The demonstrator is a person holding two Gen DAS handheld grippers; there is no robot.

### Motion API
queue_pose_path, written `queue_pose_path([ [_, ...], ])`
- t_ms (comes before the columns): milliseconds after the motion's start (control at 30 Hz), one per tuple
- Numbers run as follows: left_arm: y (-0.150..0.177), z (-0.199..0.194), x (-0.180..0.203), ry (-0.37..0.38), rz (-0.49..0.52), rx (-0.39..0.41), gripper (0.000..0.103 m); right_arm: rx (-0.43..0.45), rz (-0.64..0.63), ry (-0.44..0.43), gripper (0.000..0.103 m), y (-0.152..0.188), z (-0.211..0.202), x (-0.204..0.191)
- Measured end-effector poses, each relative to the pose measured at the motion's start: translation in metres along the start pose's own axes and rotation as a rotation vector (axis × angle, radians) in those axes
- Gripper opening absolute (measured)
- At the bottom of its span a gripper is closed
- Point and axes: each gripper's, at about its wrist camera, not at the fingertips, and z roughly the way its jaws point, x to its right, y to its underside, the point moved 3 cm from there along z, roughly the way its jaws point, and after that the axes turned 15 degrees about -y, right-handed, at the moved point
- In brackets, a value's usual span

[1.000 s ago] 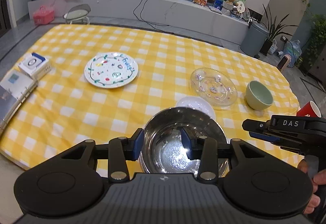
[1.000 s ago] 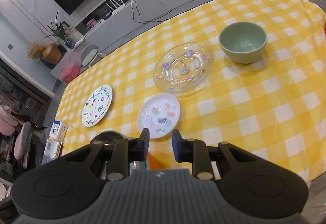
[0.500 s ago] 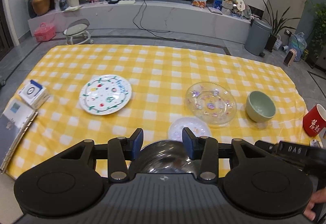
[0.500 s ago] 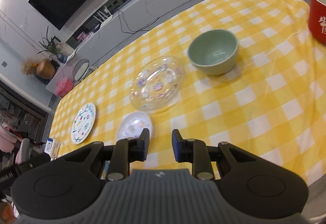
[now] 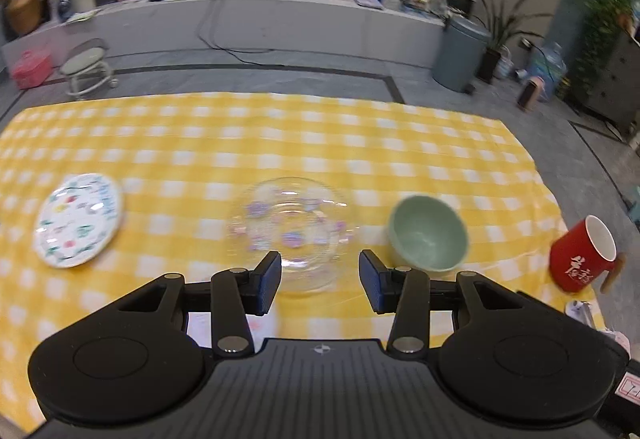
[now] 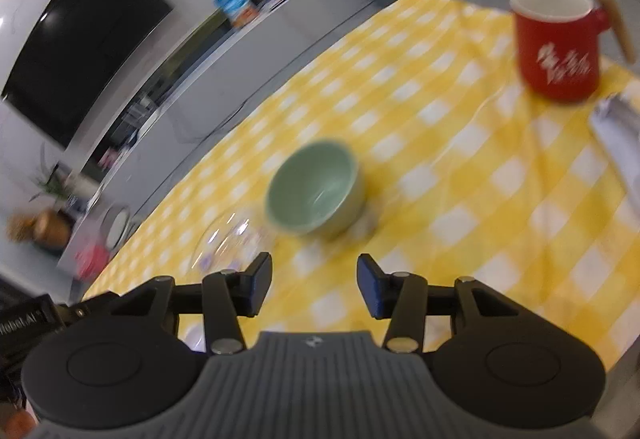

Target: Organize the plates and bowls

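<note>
Left wrist view: the picture is motion-blurred. A small white plate (image 5: 200,323) hides mostly behind the gripper body. The clear glass plate (image 5: 290,229) lies flat on the yellow checked tablecloth (image 5: 320,139), between the painted white plate (image 5: 78,219) and the upright green bowl (image 5: 428,233); a red mug (image 5: 582,259) stands further right. The left gripper (image 5: 320,281) hovers with jaws partly apart, widening slightly, nothing between them.

Right wrist view: also blurred. The glass plate (image 6: 228,239) is cut off by the right gripper (image 6: 314,285), whose jaws are opening, empty, facing the green bowl (image 6: 314,189), mouth up. The red mug (image 6: 556,43) sits far right
</note>
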Motion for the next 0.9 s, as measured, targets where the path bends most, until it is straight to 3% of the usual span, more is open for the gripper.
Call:
queue_pose_path([
  [133, -0.003, 0.023, 0.03, 0.025, 0.011, -0.031, 0.051, 0.012, -0.002, 0.01, 0.048, -0.023, 0.014, 0.012],
  [233, -0.007, 0.048, 0.046, -0.008, 0.009, -0.078, 0.051, 0.025, -0.041, 0.015, 0.048, -0.035, 0.027, 0.02],
  [400, -0.004, 0.081, 0.067, -0.001, 0.063, -0.118, 0.051, 0.062, 0.014, 0.023, 0.047, -0.048, 0.048, 0.04],
  [700, -0.001, 0.109, 0.067, 0.022, 0.009, -0.112, 0.048, -0.023, -0.069, 0.013, 0.045, -0.043, 0.088, 0.044],
  [800, -0.003, 0.114, 0.065, -0.003, -0.026, -0.096, 0.037, -0.029, -0.098, 0.033, 0.038, -0.044, 0.095, 0.047],
  [900, -0.005, 0.119, 0.069, 0.03, -0.047, -0.119, 0.019, -0.033, -0.097, 0.002, 0.03, -0.043, 0.1, 0.05],
])
